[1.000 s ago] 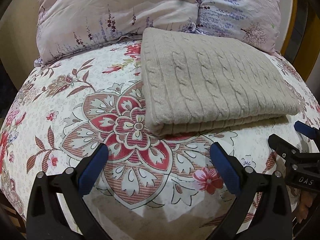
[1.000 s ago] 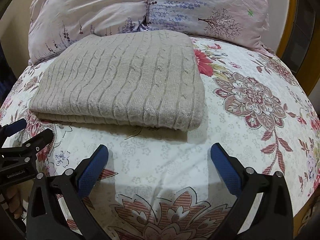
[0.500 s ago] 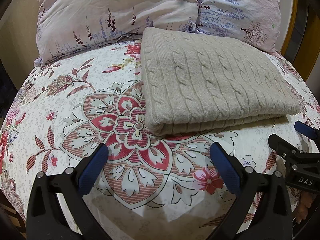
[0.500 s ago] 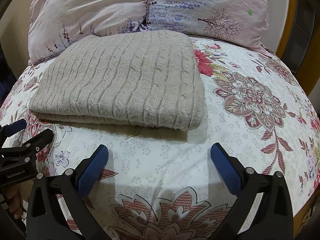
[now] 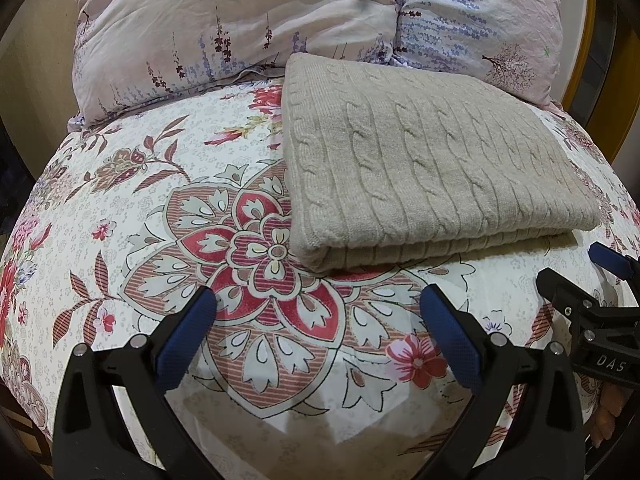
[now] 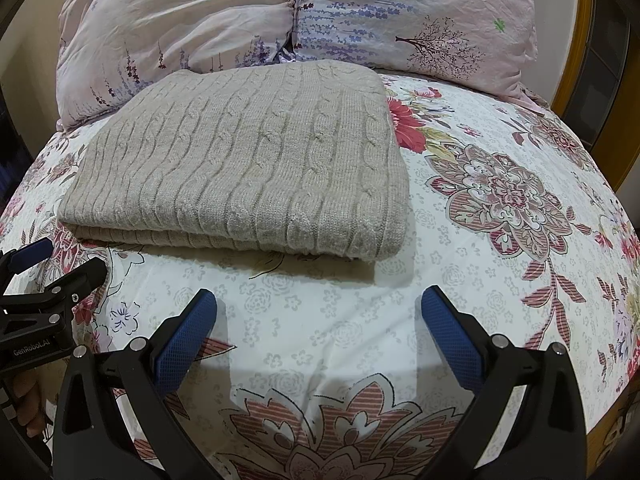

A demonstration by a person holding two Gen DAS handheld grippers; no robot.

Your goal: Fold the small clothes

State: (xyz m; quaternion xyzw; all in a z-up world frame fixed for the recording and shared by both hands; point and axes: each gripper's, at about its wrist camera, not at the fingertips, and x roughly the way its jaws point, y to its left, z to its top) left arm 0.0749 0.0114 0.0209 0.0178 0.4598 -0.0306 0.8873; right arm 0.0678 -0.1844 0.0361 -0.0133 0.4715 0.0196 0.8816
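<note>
On the bed (image 5: 100, 208), over the floral bedsheet (image 6: 500, 208), a beige cable-knit sweater (image 5: 420, 176) lies folded into a neat rectangle, its far edge up against two pink flowered pillows (image 6: 400, 12) at the head. Left gripper (image 5: 318, 328) hovers just short of the sweater's near folded edge, blue pads spread wide and holding nothing, with the bedsheet's big red flower between them. Right gripper (image 6: 318, 328) sits alongside it over bare sheet, spread just as wide and empty, well clear of the knit.
</note>
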